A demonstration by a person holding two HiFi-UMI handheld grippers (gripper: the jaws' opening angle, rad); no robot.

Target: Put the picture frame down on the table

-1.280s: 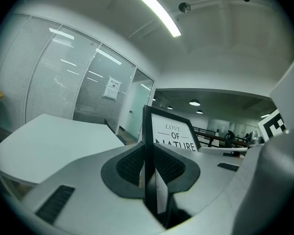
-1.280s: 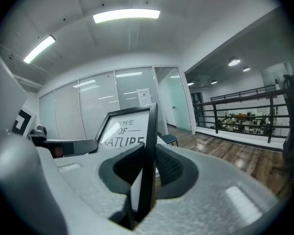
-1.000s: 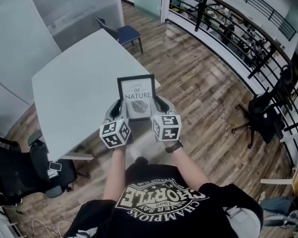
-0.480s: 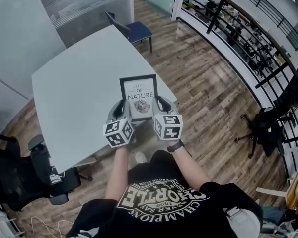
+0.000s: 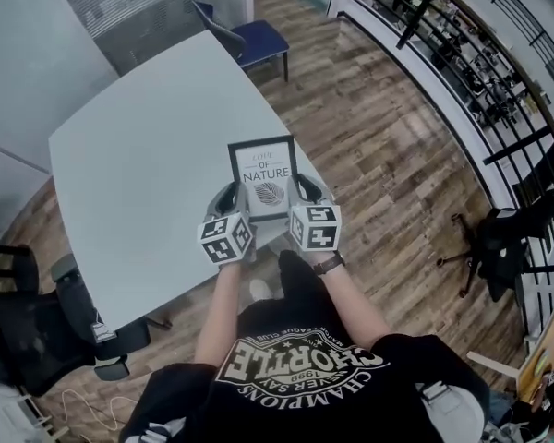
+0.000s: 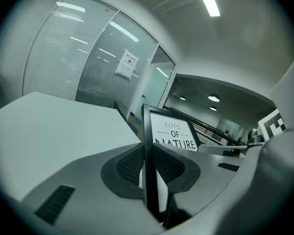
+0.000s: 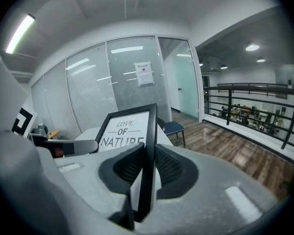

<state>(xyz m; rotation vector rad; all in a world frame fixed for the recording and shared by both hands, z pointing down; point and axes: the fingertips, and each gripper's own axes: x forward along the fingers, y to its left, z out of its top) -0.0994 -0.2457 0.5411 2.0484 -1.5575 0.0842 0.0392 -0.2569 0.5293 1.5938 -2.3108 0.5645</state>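
A black picture frame (image 5: 266,179) with a white print reading "LOVE OF NATURE" is held in the air over the near right edge of the pale grey table (image 5: 138,155). My left gripper (image 5: 233,201) is shut on the frame's left side and my right gripper (image 5: 301,197) is shut on its right side. In the left gripper view the frame (image 6: 170,133) stands upright between the dark ribbed pads (image 6: 130,165). The right gripper view shows the frame (image 7: 125,129) clamped by its edge between the pads (image 7: 171,166).
A blue chair (image 5: 251,35) stands at the table's far corner. Black office chairs sit at the left (image 5: 28,335) and at the right (image 5: 499,247) on the wood floor. A curved black railing (image 5: 480,72) runs along the right. Glass partition walls (image 7: 98,82) stand behind the table.
The view has shifted slightly as the person stepped closer to the table. The frame has moved a little forward over the table edge, still held by both grippers.
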